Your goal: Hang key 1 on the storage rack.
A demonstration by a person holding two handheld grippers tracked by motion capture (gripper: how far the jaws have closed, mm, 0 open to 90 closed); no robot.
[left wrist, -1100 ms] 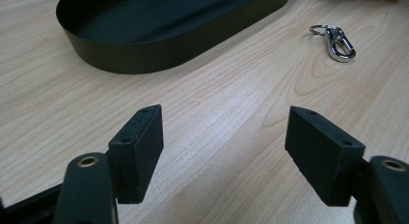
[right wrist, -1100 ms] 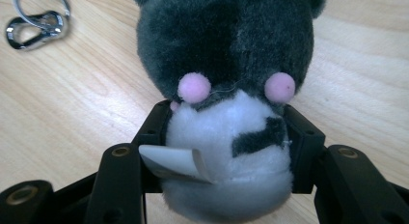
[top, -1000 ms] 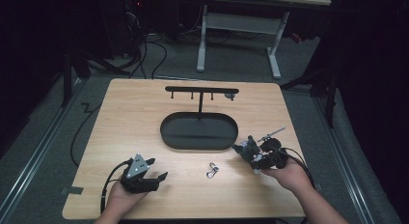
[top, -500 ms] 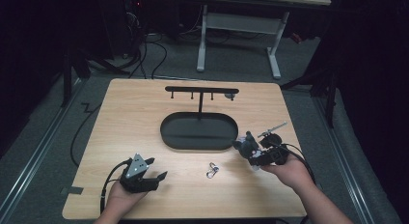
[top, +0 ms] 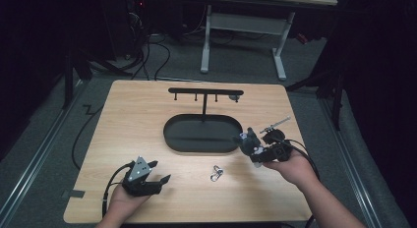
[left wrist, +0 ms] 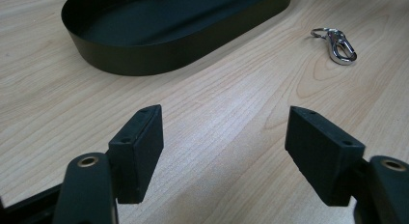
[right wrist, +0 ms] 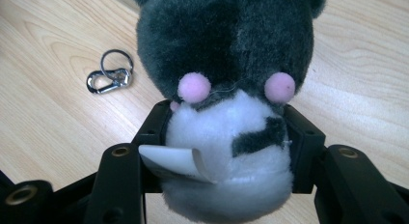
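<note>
**Right gripper clamped on plush toy; left gripper wide apart and empty**

Right gripper [top: 252,148]: held in the person's right hand [top: 290,165] above the table [top: 123,120]. Its jaws are closed against both sides of a plush toy [right wrist: 226,103]. The toy is dark grey on top, white below, with two pink spots and a white tag at its lower left in the right gripper view. The toy's white part sits between the jaws; its grey part extends beyond the jaw tips. In the high view the toy [top: 247,139] is just beside the tray's near right end; whether it touches the rim cannot be told.

Left gripper [top: 153,175]: held in the left hand [top: 123,202], low over the table. Its jaws stand well apart with bare wood between them.

Clasp [left wrist: 337,44]: a small metal snap clasp with a ring lies flat on the table, ahead and to the right of the left gripper's jaws, well apart from them. In the right gripper view the clasp [right wrist: 108,74] lies ahead-left of the jaws, beside the toy.

Tray [left wrist: 169,26]: a black oval tray lies ahead of the left gripper, left of the clasp. A black stand [top: 204,98] with a crossbar rises from its far side.
</note>
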